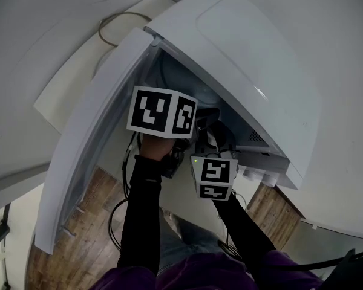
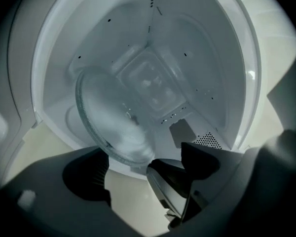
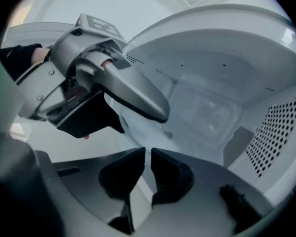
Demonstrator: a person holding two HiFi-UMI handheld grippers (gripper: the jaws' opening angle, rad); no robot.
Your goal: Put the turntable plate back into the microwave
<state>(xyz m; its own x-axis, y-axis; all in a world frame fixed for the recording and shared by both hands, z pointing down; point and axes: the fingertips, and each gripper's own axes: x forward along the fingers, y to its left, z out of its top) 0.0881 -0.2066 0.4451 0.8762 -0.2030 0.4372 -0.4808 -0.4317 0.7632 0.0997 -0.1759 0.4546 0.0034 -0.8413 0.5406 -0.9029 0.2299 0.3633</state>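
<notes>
The clear glass turntable plate (image 2: pixel 111 115) stands steeply tilted at the mouth of the white microwave (image 1: pixel 242 71), its lower rim near the cavity's front sill. My right gripper (image 3: pixel 148 154) is shut on the plate's thin rim (image 3: pixel 144 132). My left gripper (image 2: pixel 143 169) is open just below the plate's lower edge, and its pads are not pressing the glass. In the right gripper view the left gripper's grey finger (image 3: pixel 130 90) lies over the plate's upper left. The head view shows both marker cubes (image 1: pixel 163 111) (image 1: pixel 215 177) in front of the cavity, with the jaws hidden.
The microwave door (image 1: pixel 91 156) hangs open at the left. A perforated vent (image 3: pixel 274 132) covers the cavity's right wall. The cavity floor (image 2: pixel 153 85) has a raised square centre. A cable loop (image 1: pixel 118 26) lies on the white counter behind. Wood floor (image 1: pixel 97 198) is below.
</notes>
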